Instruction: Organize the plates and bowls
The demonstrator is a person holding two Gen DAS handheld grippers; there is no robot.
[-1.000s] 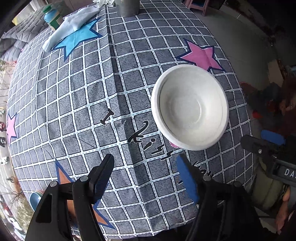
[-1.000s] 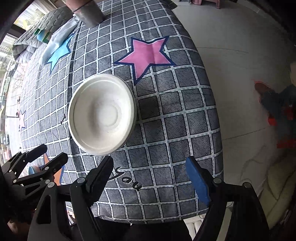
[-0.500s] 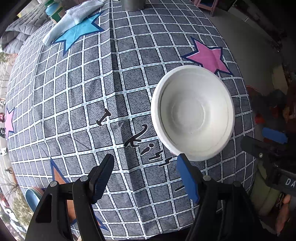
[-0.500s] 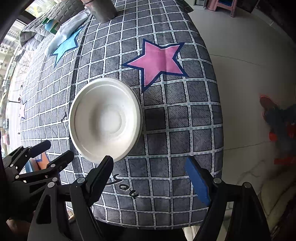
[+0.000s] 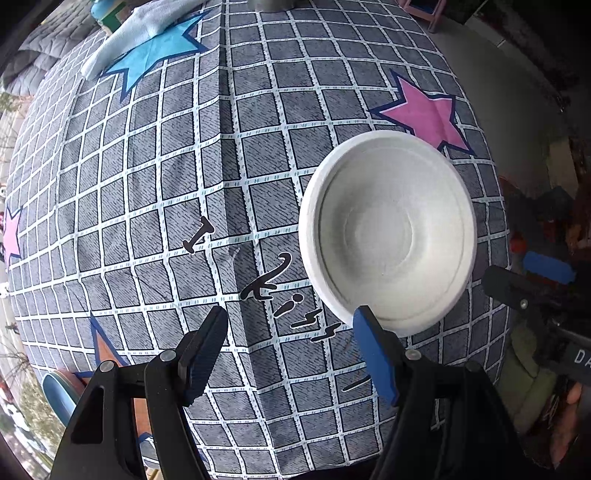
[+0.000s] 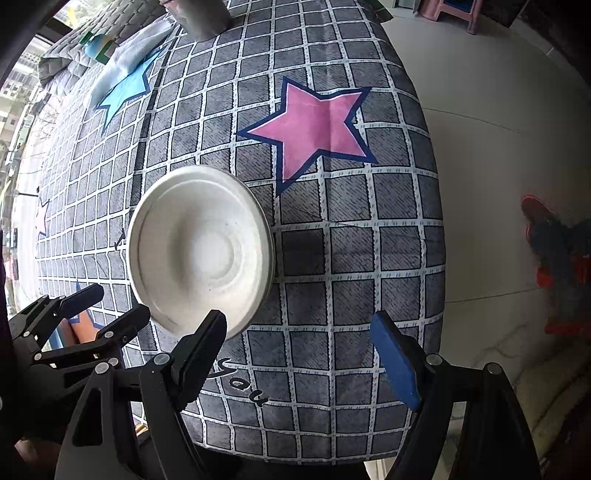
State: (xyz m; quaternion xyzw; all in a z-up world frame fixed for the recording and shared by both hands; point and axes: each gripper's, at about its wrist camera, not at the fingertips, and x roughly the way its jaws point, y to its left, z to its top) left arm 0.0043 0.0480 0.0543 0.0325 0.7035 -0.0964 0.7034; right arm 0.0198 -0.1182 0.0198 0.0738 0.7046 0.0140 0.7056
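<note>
Grey checked tablecloth [image 5: 147, 206] with stars, pale tiled floor [image 6: 498, 92] beyond; both tools [image 5: 290, 328] [image 6: 299, 332] open, empty.

Light: I see soft, even daylight, no glare | Shadows: faint, under bowl [image 6: 201, 247] rim | Focus: cloth [image 5: 147, 206] grid sharp mid-frame | Distortion: strong fisheye bulge, black corner vignette | Blur: edges smeared, floor [image 6: 491, 155] soft.

A table under a grey checked tablecloth [image 6: 369, 229] printed with a pink star [image 6: 314, 125] fills the room; right of it lies pale tiled floor [image 6: 498, 147], and a pink stool [image 6: 461, 11] stands beyond.
</note>
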